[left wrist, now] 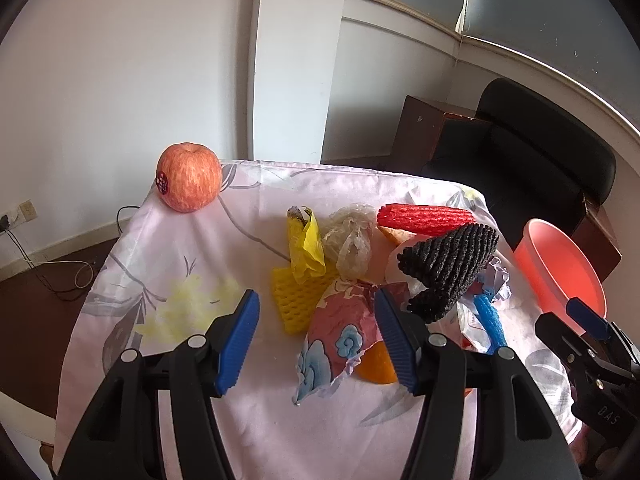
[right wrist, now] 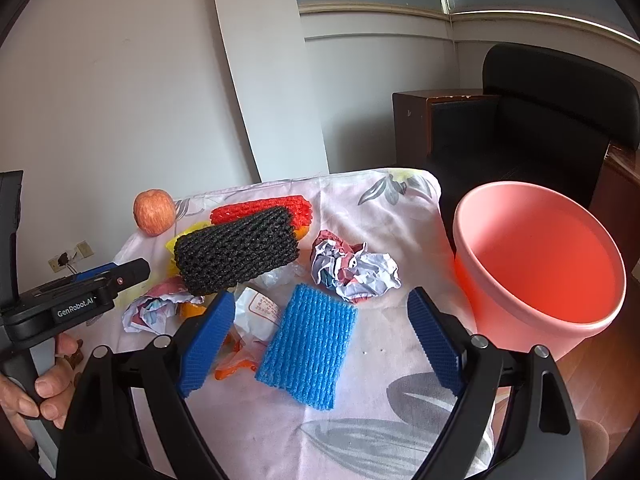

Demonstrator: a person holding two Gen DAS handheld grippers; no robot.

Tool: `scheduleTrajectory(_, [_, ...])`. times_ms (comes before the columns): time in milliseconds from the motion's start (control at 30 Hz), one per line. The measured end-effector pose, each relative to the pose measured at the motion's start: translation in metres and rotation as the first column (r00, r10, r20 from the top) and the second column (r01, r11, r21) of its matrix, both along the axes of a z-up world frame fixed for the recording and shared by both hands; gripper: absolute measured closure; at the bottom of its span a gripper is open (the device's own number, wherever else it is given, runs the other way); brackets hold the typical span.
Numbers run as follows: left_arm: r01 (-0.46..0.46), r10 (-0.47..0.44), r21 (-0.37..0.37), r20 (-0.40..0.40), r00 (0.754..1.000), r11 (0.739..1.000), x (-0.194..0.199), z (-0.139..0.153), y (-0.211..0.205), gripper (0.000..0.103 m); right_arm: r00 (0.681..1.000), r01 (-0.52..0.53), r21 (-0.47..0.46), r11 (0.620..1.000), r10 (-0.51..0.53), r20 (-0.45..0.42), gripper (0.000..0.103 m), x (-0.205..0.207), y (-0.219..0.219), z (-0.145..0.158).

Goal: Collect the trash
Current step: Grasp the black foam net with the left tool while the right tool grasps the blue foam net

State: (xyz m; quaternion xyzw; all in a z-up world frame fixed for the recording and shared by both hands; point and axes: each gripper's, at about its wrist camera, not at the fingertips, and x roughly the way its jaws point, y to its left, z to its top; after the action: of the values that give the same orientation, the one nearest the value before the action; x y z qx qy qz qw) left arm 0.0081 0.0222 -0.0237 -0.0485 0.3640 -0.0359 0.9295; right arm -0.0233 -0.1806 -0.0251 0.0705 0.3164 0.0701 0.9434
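Note:
Trash is piled on a floral-clothed table (left wrist: 192, 360): a black foam net (left wrist: 448, 268), red foam net (left wrist: 426, 218), yellow foam net (left wrist: 294, 300), yellow bag (left wrist: 306, 246), clear plastic wrap (left wrist: 350, 240) and pink patterned paper (left wrist: 340, 336). My left gripper (left wrist: 316, 294) hovers open over the patterned paper and yellow net, holding nothing. In the right wrist view a blue foam net (right wrist: 308, 344) lies flat below my open right gripper (right wrist: 320, 294), untouched. Crumpled paper (right wrist: 354, 268) sits just beyond it. A pink bin (right wrist: 540, 264) stands empty off the table's right edge.
A red apple (left wrist: 188, 176) rests at the table's far left corner. A black armchair (right wrist: 560, 120) and a brown wooden cabinet (left wrist: 424, 132) stand behind the bin. A person's hand (right wrist: 48, 384) grips the left gripper (right wrist: 120, 272) handle. Cables lie on the floor (left wrist: 60, 276) at left.

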Motion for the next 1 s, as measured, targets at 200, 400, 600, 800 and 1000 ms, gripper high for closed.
scheduleTrajectory(200, [0.146,-0.146,-0.072,0.004,0.989,0.987,-0.012,-0.006,0.007,0.045,0.998,-0.013,0.024,1.000,0.015,-0.054,0.021,0.000,-0.003,-0.014])
scheduleTrajectory(400, [0.244,-0.245,-0.158,0.011,0.969,0.957,-0.025,-0.006,0.006,0.046,0.996,-0.028,0.046,0.999,0.031,-0.080,0.025,0.000,-0.002,-0.023])
scheduleTrajectory(600, [0.298,-0.291,-0.144,0.069,0.954,0.944,-0.014,0.016,-0.015,0.046,0.993,-0.018,0.098,0.995,0.029,-0.112,0.030,0.004,-0.009,-0.028])
scheduleTrajectory(800, [0.345,-0.342,-0.046,0.072,0.937,0.937,0.012,0.015,-0.048,0.046,0.994,-0.008,0.121,0.993,0.021,-0.107,0.030,0.004,-0.017,-0.028])
scheduleTrajectory(1000, [0.373,-0.374,0.024,0.071,0.925,0.927,0.024,0.007,-0.069,0.062,0.993,0.003,0.139,0.990,0.014,-0.119,0.030,0.005,-0.023,-0.029])
